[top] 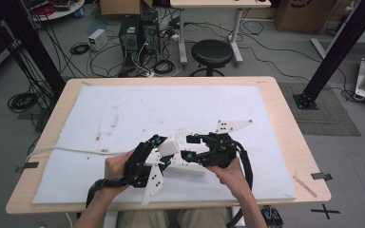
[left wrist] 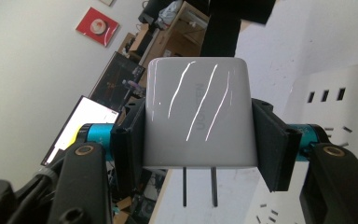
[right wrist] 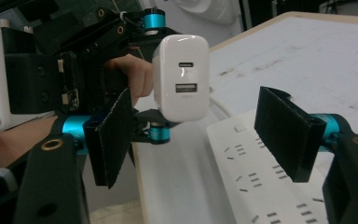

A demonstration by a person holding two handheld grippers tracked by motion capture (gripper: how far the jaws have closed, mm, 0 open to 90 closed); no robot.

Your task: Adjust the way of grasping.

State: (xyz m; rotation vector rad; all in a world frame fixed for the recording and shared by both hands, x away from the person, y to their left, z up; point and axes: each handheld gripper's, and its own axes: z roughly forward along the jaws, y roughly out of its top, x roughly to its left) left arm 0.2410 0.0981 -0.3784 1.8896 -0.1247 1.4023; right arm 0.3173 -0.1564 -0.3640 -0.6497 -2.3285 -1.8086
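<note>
Two prongs matter most here. In the left gripper view they stick out of the glossy white plastic wall charger (left wrist: 198, 119) toward the camera, so they run back along your left gripper (left wrist: 198, 140) rather than away from it. That gripper is clamped on the charger's two flat sides, black pads pressed flush against them.

From the right gripper view the same charger (right wrist: 182, 77) shows its port face, with one small oval port above one rectangular port. It hangs above and just off the near end of the long white plastic power strip (right wrist: 265, 179). The strip lies flat on the white foam-covered surface (right wrist: 317, 51), its slotted outlets facing up.

Your right gripper (right wrist: 205, 135) stands open and empty, its pads well apart, astride the strip's near end with the charger beyond them.

The high view places both grippers close together at the near edge of the surface (top: 123, 114): left gripper (top: 164, 145) lifted clear with the charger (top: 169, 146), right gripper (top: 189, 147) low beside the strip (top: 190, 167).

Judgement: the prongs do not yet point at the outlets. You will likely need to roll your left wrist until they aim straight down. The left hand is the one carrying; the right is nearer the strip and better placed to steady it.
</note>
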